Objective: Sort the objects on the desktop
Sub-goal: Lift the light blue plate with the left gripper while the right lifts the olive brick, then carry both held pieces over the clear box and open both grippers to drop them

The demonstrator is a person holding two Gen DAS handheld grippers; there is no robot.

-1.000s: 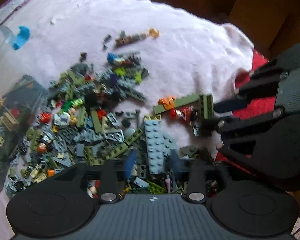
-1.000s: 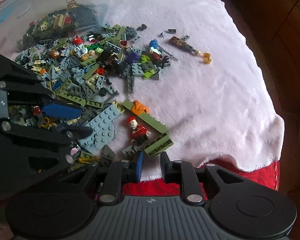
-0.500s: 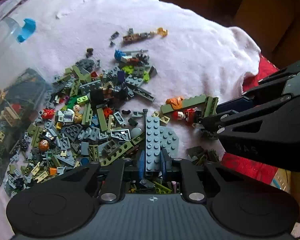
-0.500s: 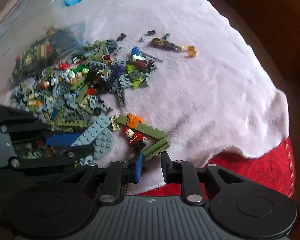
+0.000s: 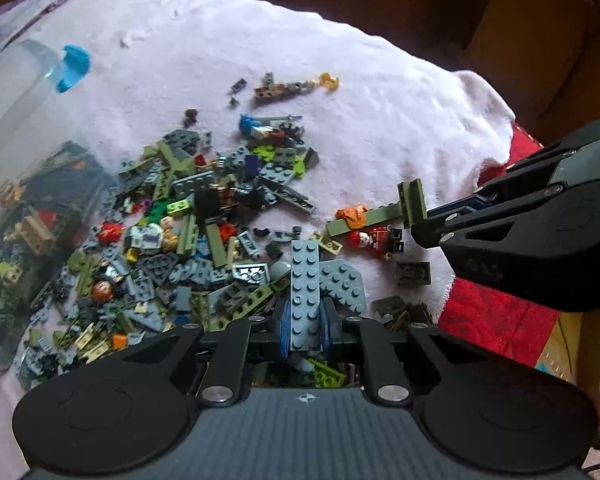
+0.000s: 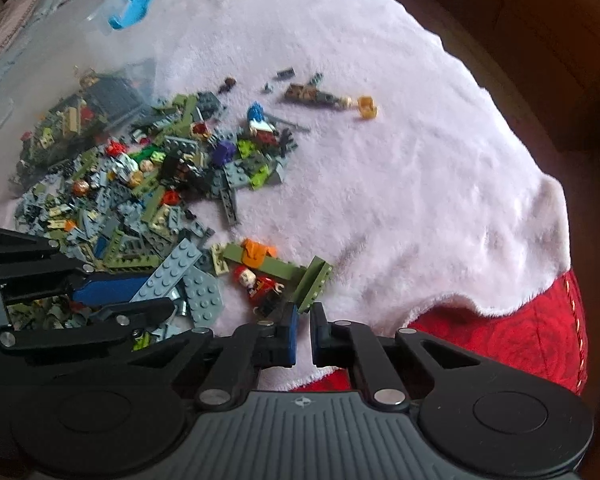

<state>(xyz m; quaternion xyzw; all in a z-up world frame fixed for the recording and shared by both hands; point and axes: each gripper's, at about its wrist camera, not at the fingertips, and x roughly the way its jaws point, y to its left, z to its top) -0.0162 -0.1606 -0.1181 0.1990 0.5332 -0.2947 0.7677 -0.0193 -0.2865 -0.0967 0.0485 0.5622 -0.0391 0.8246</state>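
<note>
A heap of small building bricks (image 5: 180, 240) lies on a white fleece blanket (image 5: 380, 120). My left gripper (image 5: 306, 328) is shut on one end of a long grey-blue studded plate (image 5: 306, 280), which juts forward over the heap. In the right wrist view that plate (image 6: 172, 272) sticks out of the left gripper (image 6: 156, 300). My right gripper (image 6: 304, 320) has its jaws closing on an olive green brick (image 6: 312, 284), and the pads pinch its near end. From the left wrist view the olive brick (image 5: 412, 204) stands upright at the right gripper's tip (image 5: 418, 228).
A red minifigure (image 6: 260, 284) and an orange piece (image 6: 256, 250) on an olive bar lie just beyond the right gripper. A clear plastic box with a blue latch (image 5: 72, 68) holds more bricks at the left. A red cloth (image 6: 500, 328) shows past the blanket's edge.
The left jaws closed on the grey-blue plate, which now points forward between them. The right jaws closed on the olive brick and tipped it up off the blanket.
</note>
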